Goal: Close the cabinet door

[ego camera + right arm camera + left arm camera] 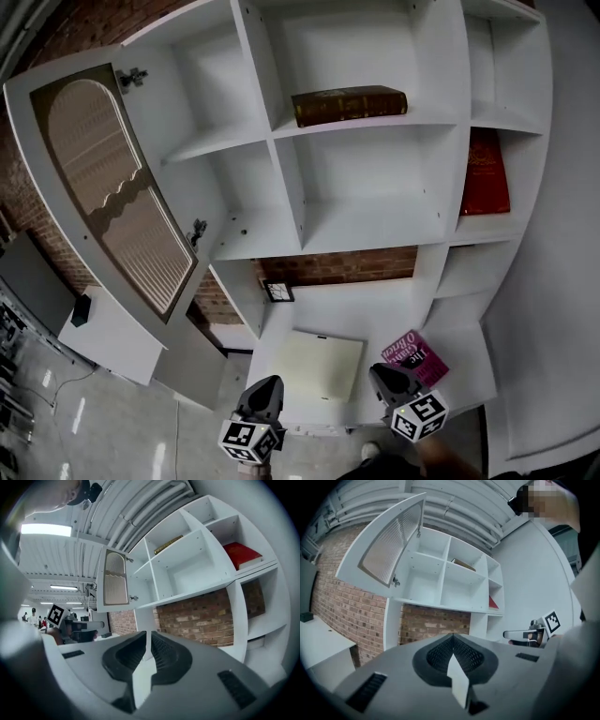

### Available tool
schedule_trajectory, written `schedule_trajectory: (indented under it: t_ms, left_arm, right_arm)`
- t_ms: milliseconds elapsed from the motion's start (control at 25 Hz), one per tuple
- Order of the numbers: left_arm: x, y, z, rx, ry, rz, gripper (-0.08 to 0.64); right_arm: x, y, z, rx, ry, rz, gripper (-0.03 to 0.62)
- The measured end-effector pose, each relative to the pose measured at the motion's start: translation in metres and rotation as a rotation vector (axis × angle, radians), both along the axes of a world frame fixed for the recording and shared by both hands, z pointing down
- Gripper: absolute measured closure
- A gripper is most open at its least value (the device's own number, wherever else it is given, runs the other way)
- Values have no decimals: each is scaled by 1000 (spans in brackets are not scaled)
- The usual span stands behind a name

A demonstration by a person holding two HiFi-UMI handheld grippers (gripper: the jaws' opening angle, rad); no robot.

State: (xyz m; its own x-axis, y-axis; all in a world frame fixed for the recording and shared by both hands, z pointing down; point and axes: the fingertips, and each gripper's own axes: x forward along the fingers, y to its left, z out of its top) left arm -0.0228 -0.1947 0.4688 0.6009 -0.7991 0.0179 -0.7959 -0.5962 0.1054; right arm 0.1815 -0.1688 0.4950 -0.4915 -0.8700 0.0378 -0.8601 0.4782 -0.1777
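My left gripper (265, 386) and right gripper (386, 377) both have jaws together (nothing between them), and the cabinet door (112, 192) stands swung wide open, above and leftward, its long axis upright, nearer my left one.

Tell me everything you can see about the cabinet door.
The cabinet door is white, with an arched, ribbed tan panel crossed by a wavy band. It stands swung wide open at the left end of the white shelf unit, hanging on two metal hinges along its inner edge. Nothing else touches it.
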Motion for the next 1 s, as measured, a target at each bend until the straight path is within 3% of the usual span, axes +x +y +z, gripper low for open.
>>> schedule_trajectory:
  t_ms: [200, 400, 640, 1000]
  left_arm:
    - [5, -36, -28, 6, 49, -95, 557]
    - [-12, -50, -61, 42, 83, -212, 557]
    - [-62, -42, -88, 70, 38, -346, 557]
    - [-147, -10, -120, 121, 46, -499, 557]
  right_arm:
    - [5, -55, -13, 21, -27, -125, 552]
    - [-20, -96, -24, 38, -46, -272, 552]
    - [-75, -115, -43, 66, -70, -425, 552]
    - [-177, -109, -65, 121, -73, -601, 552]
